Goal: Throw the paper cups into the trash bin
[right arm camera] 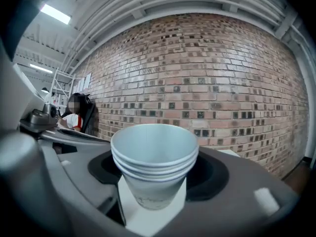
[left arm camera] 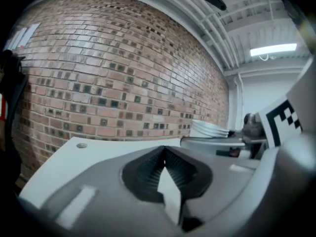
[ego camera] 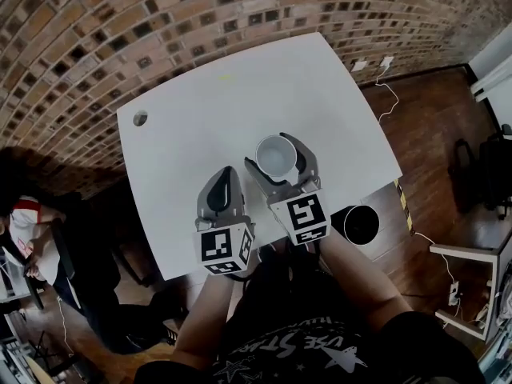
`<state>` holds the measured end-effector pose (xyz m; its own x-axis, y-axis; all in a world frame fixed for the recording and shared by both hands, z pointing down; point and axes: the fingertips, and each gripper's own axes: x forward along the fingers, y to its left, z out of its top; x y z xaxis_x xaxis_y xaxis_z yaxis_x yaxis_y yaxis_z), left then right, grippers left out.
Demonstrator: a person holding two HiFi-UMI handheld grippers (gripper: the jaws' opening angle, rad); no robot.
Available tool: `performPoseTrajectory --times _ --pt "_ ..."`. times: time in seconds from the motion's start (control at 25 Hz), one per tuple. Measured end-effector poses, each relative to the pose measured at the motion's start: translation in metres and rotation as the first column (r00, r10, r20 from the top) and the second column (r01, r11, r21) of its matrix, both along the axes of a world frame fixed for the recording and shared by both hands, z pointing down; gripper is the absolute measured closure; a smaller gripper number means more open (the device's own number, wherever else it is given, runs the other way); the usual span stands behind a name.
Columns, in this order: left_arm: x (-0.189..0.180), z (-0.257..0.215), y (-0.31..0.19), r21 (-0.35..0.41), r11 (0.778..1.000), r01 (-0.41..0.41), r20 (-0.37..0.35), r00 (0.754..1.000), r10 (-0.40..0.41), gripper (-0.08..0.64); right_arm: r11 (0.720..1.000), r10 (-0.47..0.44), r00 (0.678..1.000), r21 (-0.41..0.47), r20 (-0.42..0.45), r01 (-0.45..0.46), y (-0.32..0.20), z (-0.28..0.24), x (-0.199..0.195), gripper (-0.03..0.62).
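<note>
A stack of white paper cups hangs upright above the white table, and my right gripper is shut on it, one jaw on each side. In the right gripper view the nested cups fill the space between the pads of that right gripper. My left gripper is beside it on the left, shut and holding nothing; its pads meet at the tips. The left gripper view catches the cup rims at its right. A round black trash bin stands on the floor by the table's near right edge.
A brick wall runs behind the table. A small round grommet marks the table's far left corner. A seated person is at the left. Cables and a white shelf lie to the right on the wooden floor.
</note>
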<state>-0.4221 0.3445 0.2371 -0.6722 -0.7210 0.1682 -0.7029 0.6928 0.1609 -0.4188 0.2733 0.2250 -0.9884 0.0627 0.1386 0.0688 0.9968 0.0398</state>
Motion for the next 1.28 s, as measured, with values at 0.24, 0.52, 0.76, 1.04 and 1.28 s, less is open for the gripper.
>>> performPoseTrajectory --times 0.24,0.52,0.76,1.04,1.28 --pt "0.013 -0.026 -0.018 0.010 0.996 -0.089 0.063 0.994 0.088 0.555 0.998 0.057 0.998 0.013 0.030 -0.057 -0.017 -0.020 0.022 0.244" --pt "0.046 -0.036 -0.080 0.025 0.961 -0.277 0.094 0.957 0.274 0.555 0.970 0.241 0.969 0.032 0.059 -0.243 -0.073 -0.033 0.074 0.244" --pt "0.107 -0.039 -0.158 0.030 0.882 -0.470 0.108 0.879 0.465 0.555 0.896 0.438 0.895 0.033 0.081 -0.442 -0.144 -0.042 0.150 0.243" --pt "0.207 -0.042 -0.248 0.017 0.753 -0.658 0.082 0.752 0.655 0.555 0.763 0.645 0.762 0.008 0.063 -0.646 -0.228 -0.032 0.266 0.242" --pt "0.298 -0.022 -0.318 -0.017 0.642 -0.767 0.048 0.641 0.766 0.555 0.657 0.754 0.656 -0.008 0.009 -0.754 -0.284 -0.007 0.365 0.242"
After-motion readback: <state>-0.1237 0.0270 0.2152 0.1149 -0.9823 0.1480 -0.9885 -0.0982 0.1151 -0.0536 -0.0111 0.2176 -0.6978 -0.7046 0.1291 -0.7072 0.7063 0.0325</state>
